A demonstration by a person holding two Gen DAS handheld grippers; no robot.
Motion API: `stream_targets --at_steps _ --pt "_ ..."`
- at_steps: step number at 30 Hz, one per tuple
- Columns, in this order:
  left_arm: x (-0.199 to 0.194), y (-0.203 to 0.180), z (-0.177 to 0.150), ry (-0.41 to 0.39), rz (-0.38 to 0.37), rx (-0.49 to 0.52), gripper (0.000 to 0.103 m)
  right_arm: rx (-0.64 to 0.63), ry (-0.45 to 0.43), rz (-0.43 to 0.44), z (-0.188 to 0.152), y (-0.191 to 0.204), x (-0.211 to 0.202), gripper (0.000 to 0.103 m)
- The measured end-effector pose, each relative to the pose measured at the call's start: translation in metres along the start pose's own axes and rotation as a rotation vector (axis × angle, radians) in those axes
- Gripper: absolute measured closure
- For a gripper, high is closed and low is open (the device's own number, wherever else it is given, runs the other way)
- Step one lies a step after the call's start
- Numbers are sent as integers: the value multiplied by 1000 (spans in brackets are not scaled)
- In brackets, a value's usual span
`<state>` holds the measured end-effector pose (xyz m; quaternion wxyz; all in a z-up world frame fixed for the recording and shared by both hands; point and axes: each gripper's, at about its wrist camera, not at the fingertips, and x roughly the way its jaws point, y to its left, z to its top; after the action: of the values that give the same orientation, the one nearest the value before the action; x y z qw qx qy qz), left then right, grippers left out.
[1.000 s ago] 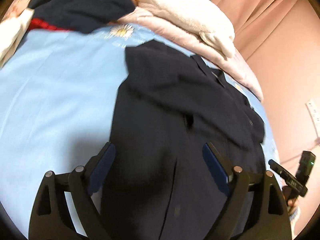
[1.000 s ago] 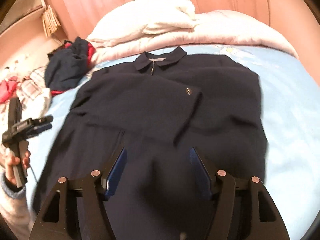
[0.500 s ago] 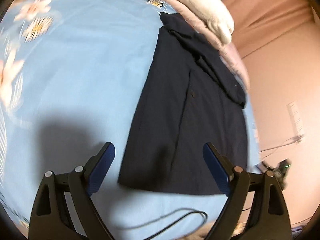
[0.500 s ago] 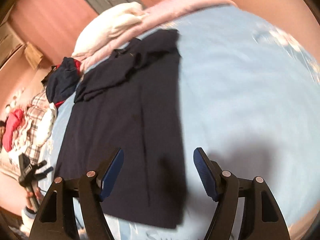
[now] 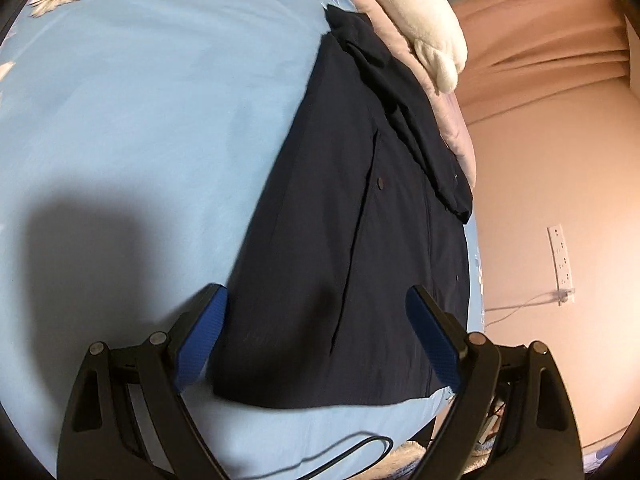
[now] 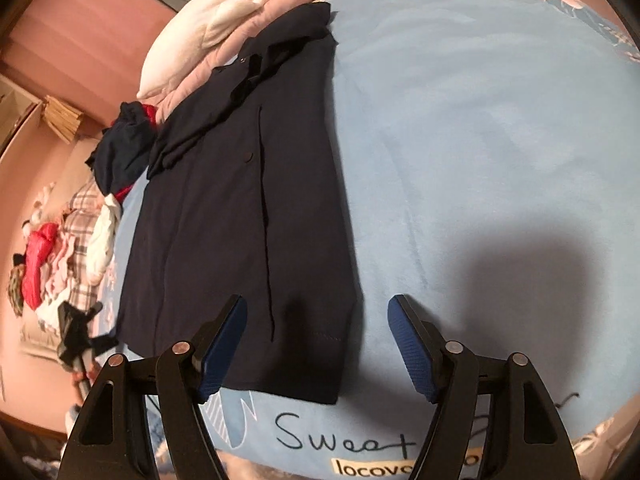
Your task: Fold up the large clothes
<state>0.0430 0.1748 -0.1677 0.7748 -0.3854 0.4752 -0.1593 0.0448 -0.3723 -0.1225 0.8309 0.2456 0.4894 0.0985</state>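
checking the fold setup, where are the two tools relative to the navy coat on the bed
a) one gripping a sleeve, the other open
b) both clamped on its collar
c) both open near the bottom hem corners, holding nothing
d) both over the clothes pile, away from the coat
c: the left tool and right tool both show blue pads spread wide with nothing between them, near the bottom hem corners of the navy coat, which lies flat on the blue bedsheet.

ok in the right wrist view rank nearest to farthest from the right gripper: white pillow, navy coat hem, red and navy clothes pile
From the right gripper:
1. navy coat hem, just beyond the fingers, lower centre.
2. red and navy clothes pile, left, beside the coat's upper part.
3. white pillow, top, past the collar.
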Motion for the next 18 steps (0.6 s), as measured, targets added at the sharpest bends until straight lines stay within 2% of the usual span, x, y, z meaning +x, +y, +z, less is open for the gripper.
stream_targets --at_steps 7,9,11,13,18 --pt "14 -5 16 48 -68 16 13 -17 5 27 4 2 5 26" --pt "18 -6 18 75 -130 11 13 -24 9 38 8 5 9 26" --pt "18 -1 18 99 -232 -18 13 -24 10 44 10 6 12 26" --pt "15 4 19 101 -296 -42 13 -29 12 55 13 9 15 25" --pt "14 13 17 93 -304 -84 13 -60 2 60 9 12 16 18"
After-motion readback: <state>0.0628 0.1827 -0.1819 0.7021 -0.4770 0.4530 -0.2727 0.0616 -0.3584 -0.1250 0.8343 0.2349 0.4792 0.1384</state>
